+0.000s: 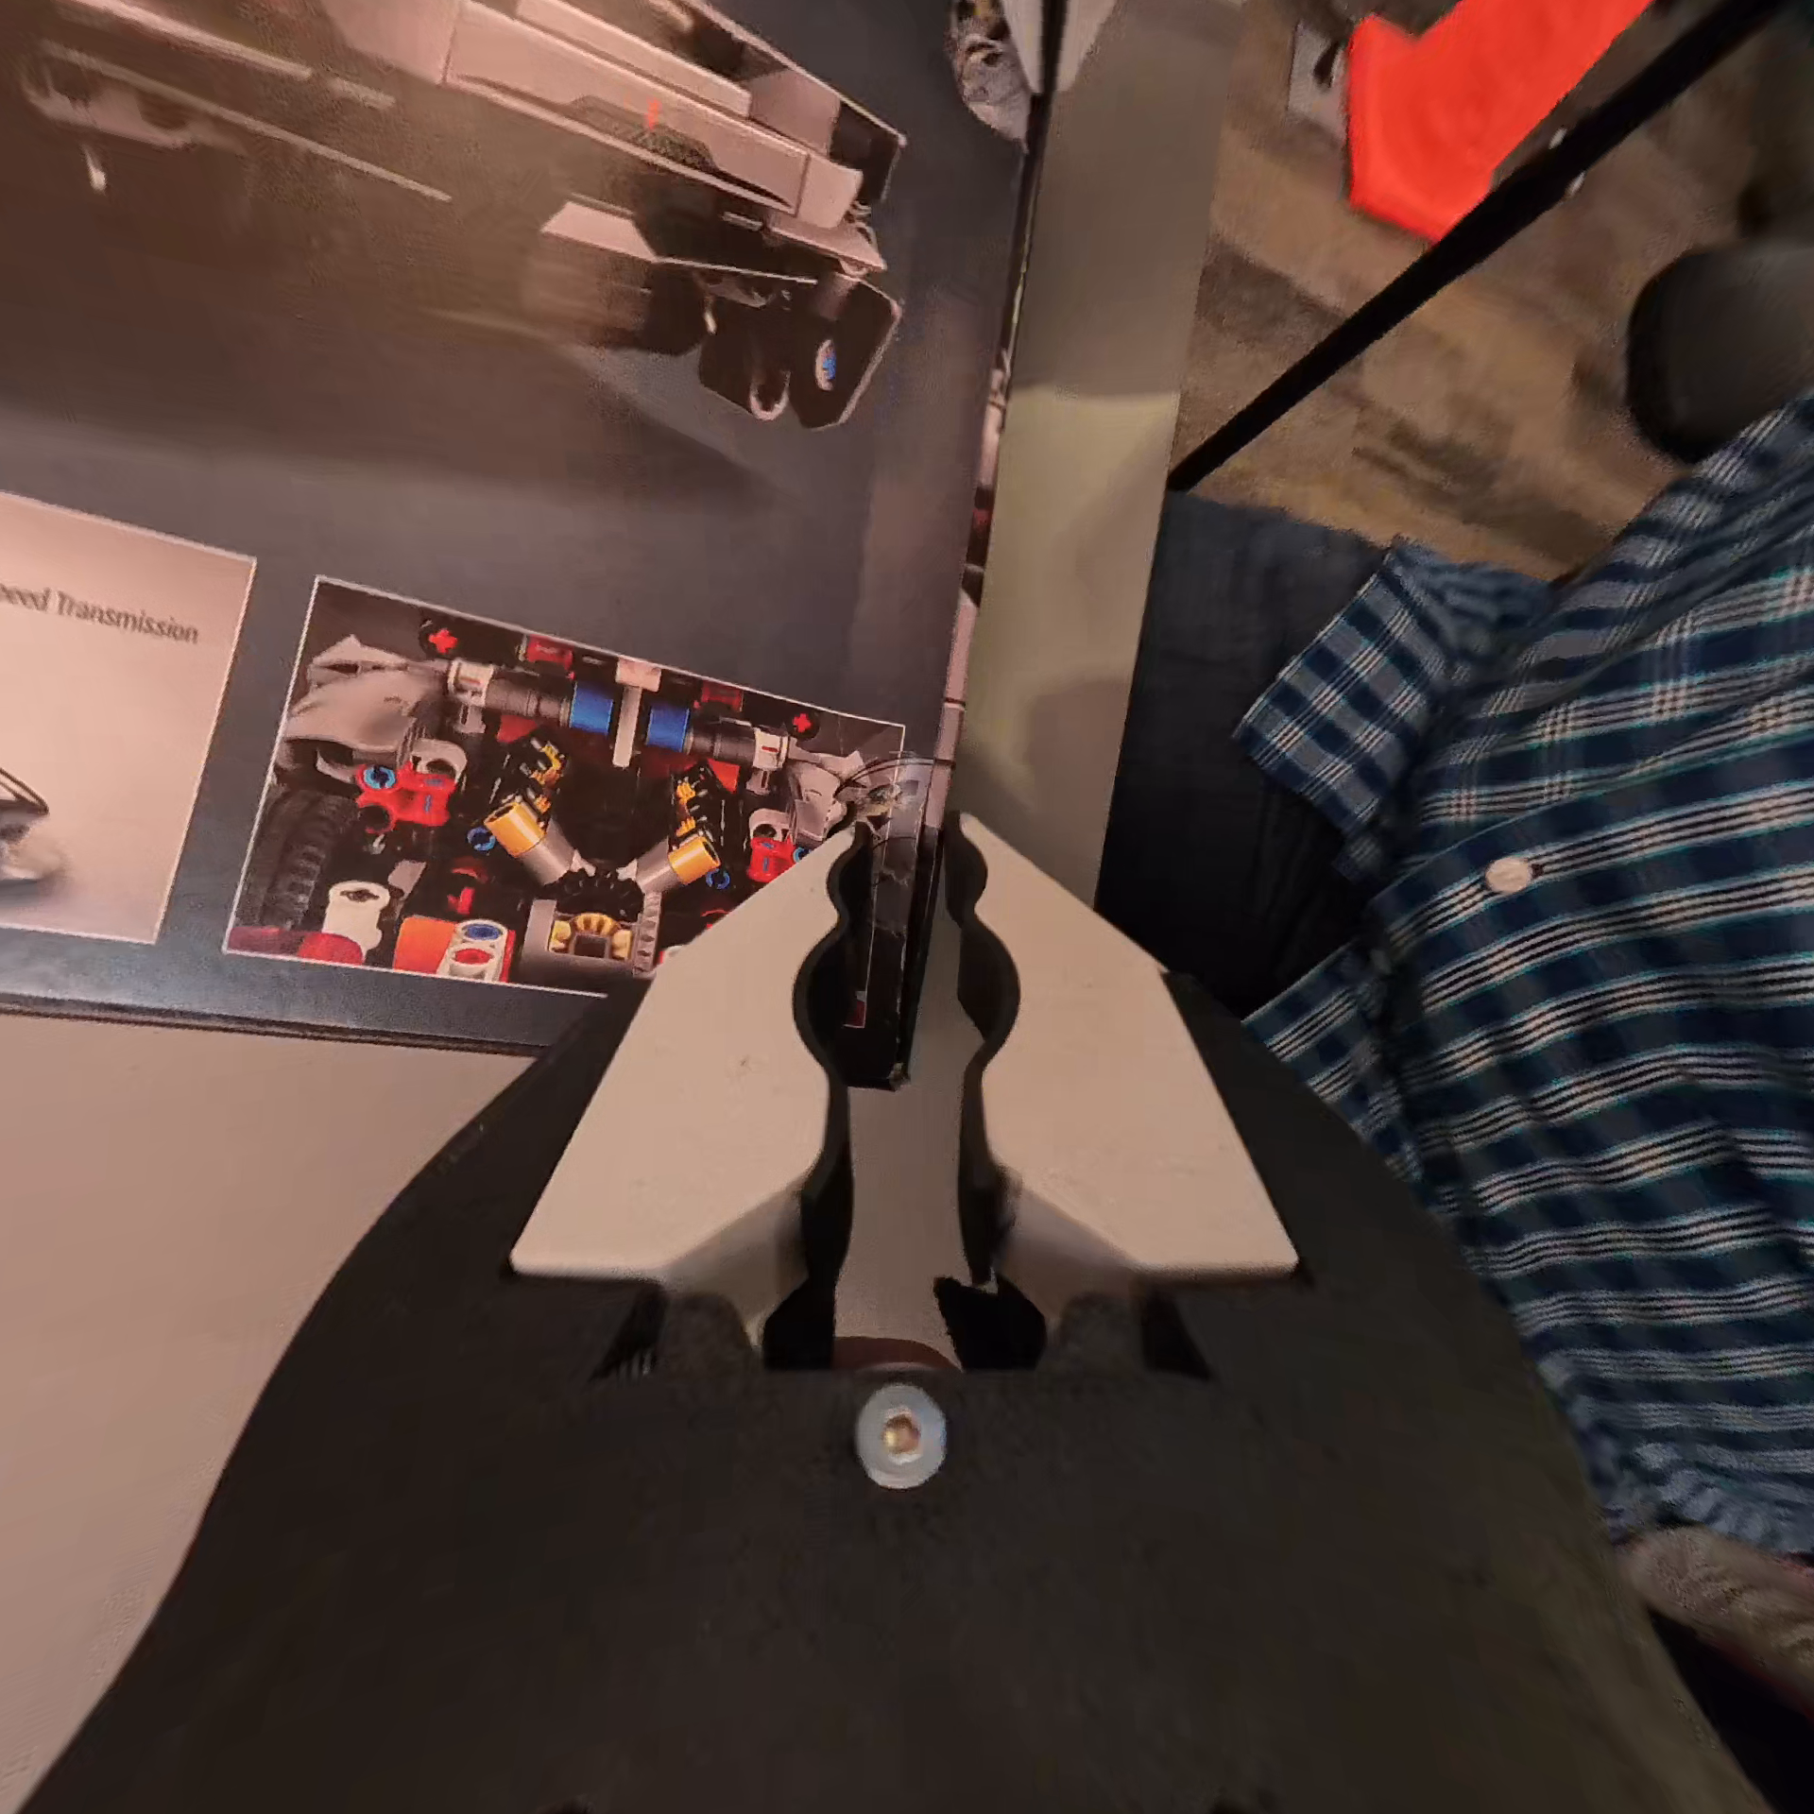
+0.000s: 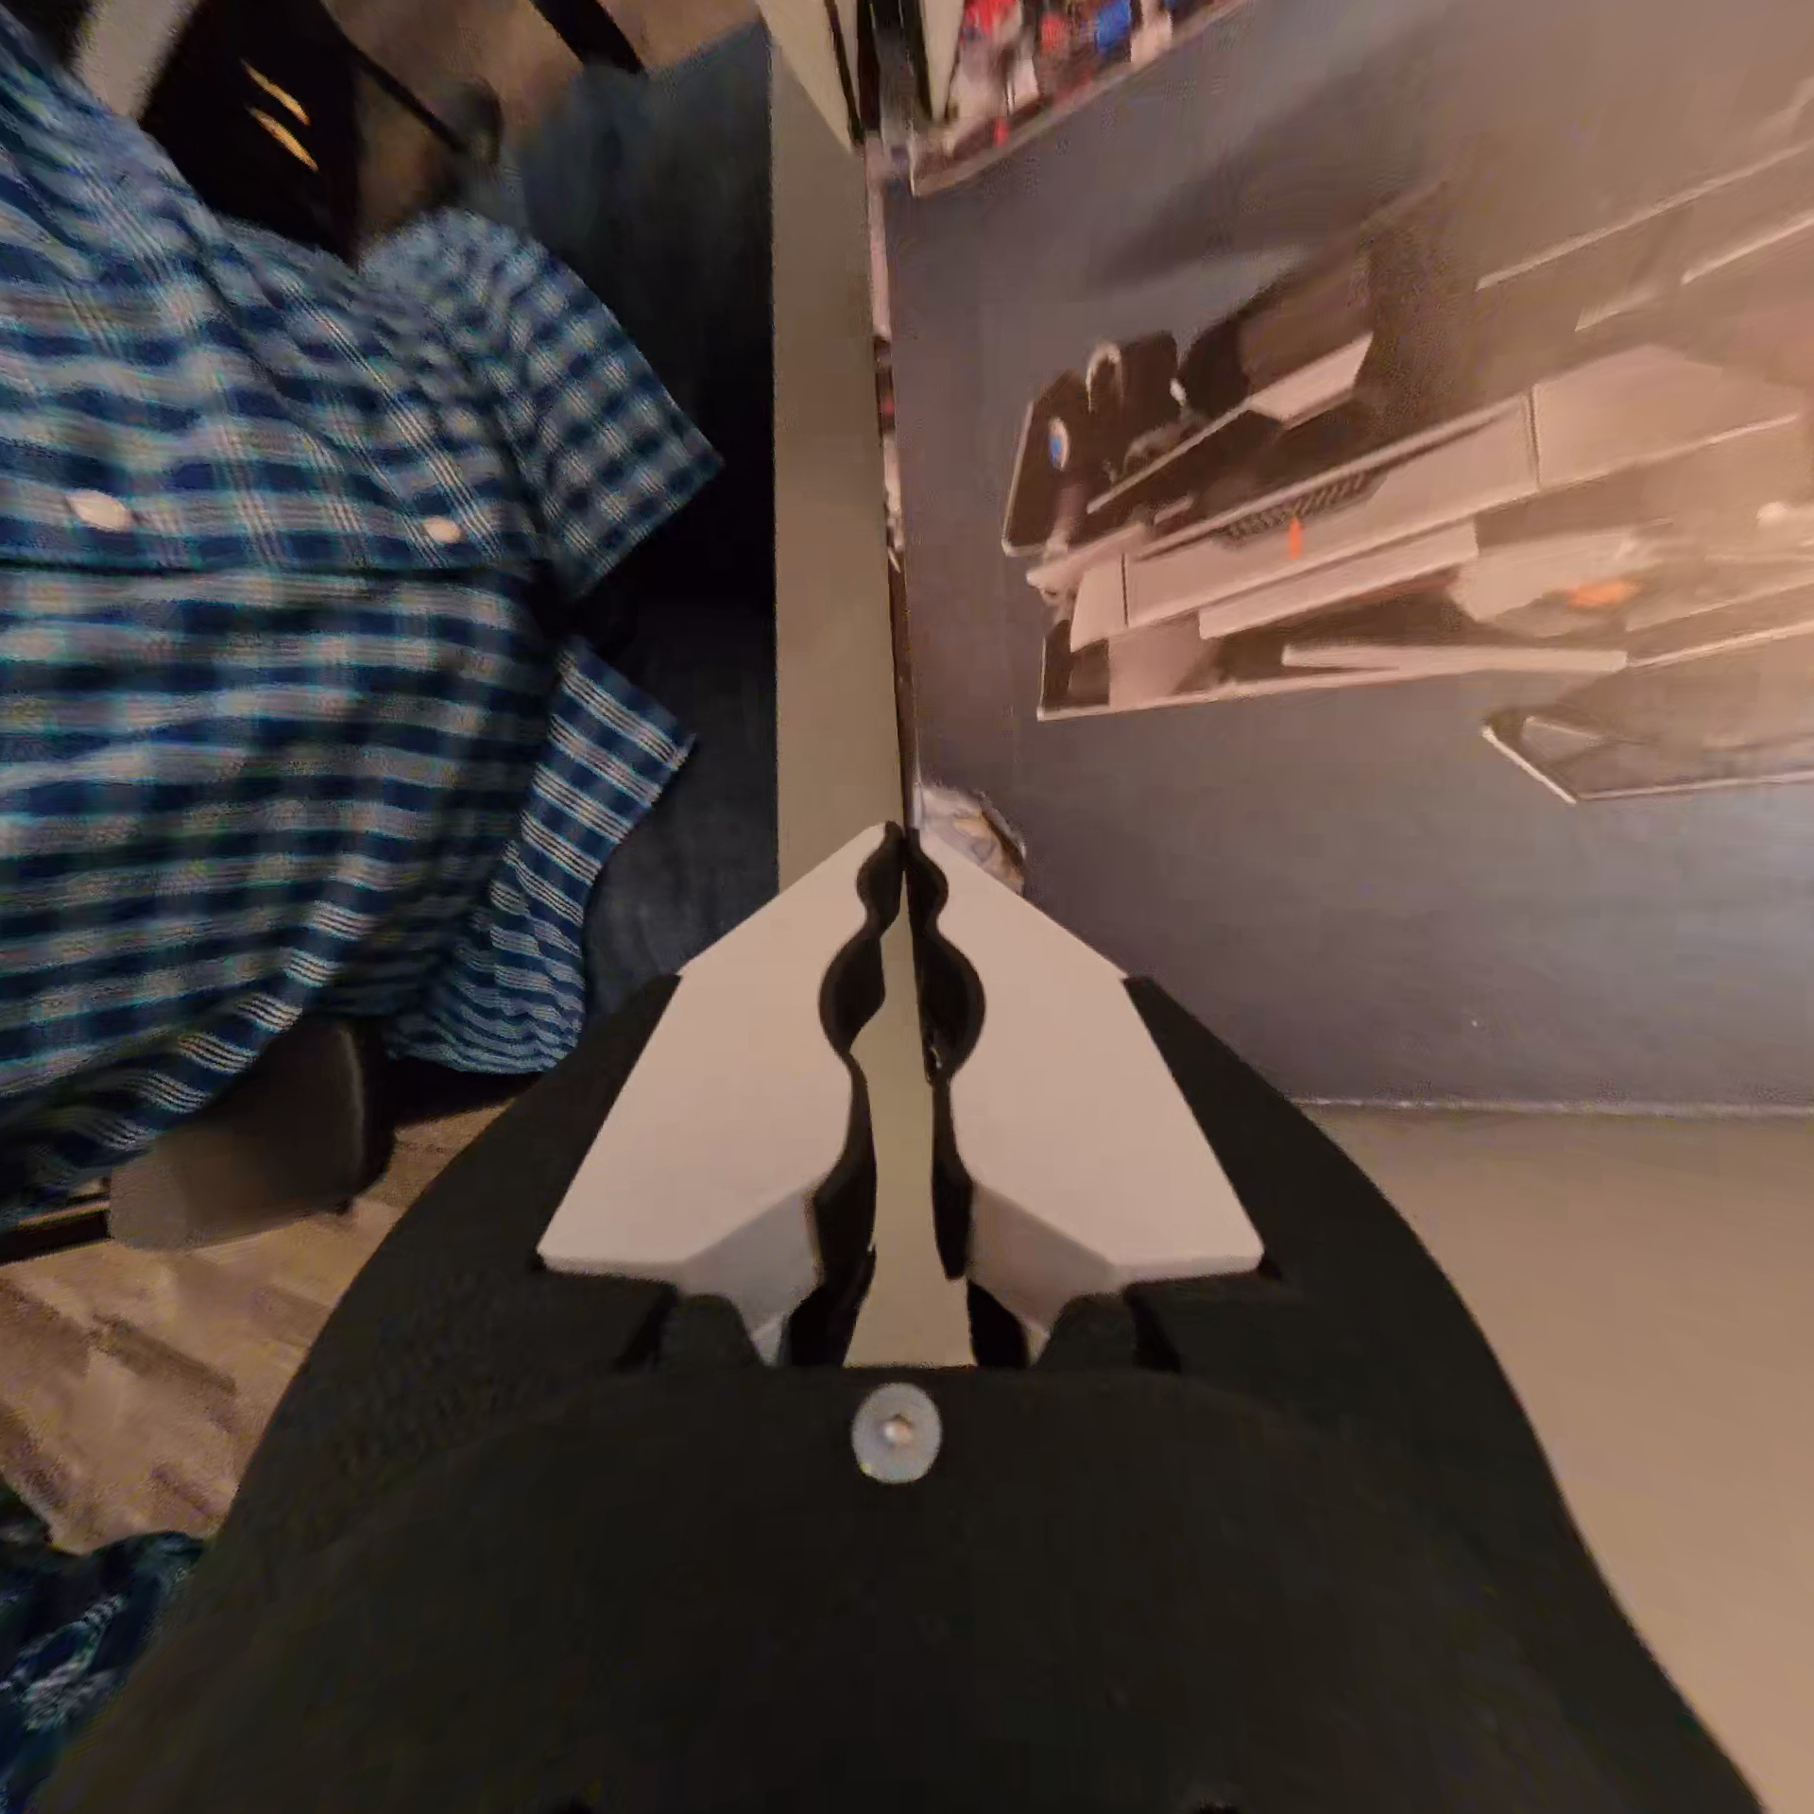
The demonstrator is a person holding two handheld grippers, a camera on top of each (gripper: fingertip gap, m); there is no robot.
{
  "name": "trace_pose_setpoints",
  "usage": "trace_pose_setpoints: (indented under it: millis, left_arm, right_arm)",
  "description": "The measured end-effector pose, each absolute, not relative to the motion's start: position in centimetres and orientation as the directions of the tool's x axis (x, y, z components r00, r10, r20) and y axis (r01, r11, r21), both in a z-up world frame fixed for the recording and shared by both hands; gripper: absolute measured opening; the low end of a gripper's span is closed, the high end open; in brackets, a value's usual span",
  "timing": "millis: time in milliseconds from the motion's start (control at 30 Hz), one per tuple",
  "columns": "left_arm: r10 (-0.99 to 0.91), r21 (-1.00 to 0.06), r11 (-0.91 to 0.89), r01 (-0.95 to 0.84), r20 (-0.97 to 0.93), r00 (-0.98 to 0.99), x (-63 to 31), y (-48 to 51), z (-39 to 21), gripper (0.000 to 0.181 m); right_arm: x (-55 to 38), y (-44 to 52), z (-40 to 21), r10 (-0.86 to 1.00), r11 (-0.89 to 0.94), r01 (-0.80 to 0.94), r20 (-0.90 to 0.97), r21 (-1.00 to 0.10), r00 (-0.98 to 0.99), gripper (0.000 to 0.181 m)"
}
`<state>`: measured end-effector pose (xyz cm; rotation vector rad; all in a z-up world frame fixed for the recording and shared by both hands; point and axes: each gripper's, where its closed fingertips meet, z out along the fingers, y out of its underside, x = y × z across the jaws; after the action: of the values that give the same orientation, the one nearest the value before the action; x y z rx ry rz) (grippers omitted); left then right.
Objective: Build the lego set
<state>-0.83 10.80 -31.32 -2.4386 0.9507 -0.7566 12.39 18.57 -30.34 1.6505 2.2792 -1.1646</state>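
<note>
The lego set box (image 1: 491, 442) is large and dark blue, with a grey car and a close-up of parts printed on its face. My left gripper (image 1: 908, 829) has the box's thin edge near a corner between its white fingers (image 1: 726, 1031) and is shut on it. The box fills the right side of the right wrist view (image 2: 1374, 933). My right gripper (image 2: 908, 834) is shut on the same thin edge, with its fingertips pinched together on it. No loose bricks are in view.
The pale table (image 1: 196, 1227) shows beside the box, also in the right wrist view (image 2: 1571, 1325). A person in a blue plaid shirt (image 1: 1571, 883) sits close against the table edge. A black bar (image 1: 1423, 285) and a red object (image 1: 1453, 108) are beyond.
</note>
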Motion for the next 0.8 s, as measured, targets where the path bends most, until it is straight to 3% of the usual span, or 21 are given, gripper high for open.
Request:
trace_pose_setpoints:
  millis: [33, 167, 300, 500, 800]
  left_arm:
    - [-0.691, -0.546, -0.701, -0.459, 0.357, 0.629, -0.8, 10.9, -31.3, 0.012]
    - [-0.658, -0.570, -0.719, -0.397, 0.374, 0.654, -0.7, 11.0, -31.0, 0.013]
    - [-0.661, -0.584, -0.703, -0.406, 0.326, 0.676, -0.5, 11.0, -31.1, 0.015]
    - [-0.637, -0.577, -0.717, -0.391, 0.314, 0.704, -0.6, 11.2, -31.3, 0.013]
    - [-0.607, -0.574, -0.745, -0.339, 0.374, 0.701, -0.8, 11.4, -31.3, 0.009]
  right_arm:
    - [12.4, 18.6, -30.4, 0.775, 0.112, 0.854, -0.494, -0.508, -0.395, 0.000]
    - [12.4, 18.5, -30.2, 0.793, 0.084, 0.846, -0.478, -0.527, -0.377, 0.001]
    - [12.2, 19.1, -30.4, 0.854, 0.080, 0.835, -0.394, -0.544, -0.339, 0.017]
    - [12.2, 19.6, -30.9, 0.877, 0.079, 0.845, -0.367, -0.528, -0.311, 0.008]
    - [12.0, 19.5, -31.0, 0.869, 0.063, 0.840, -0.385, -0.539, -0.312, 0.008]
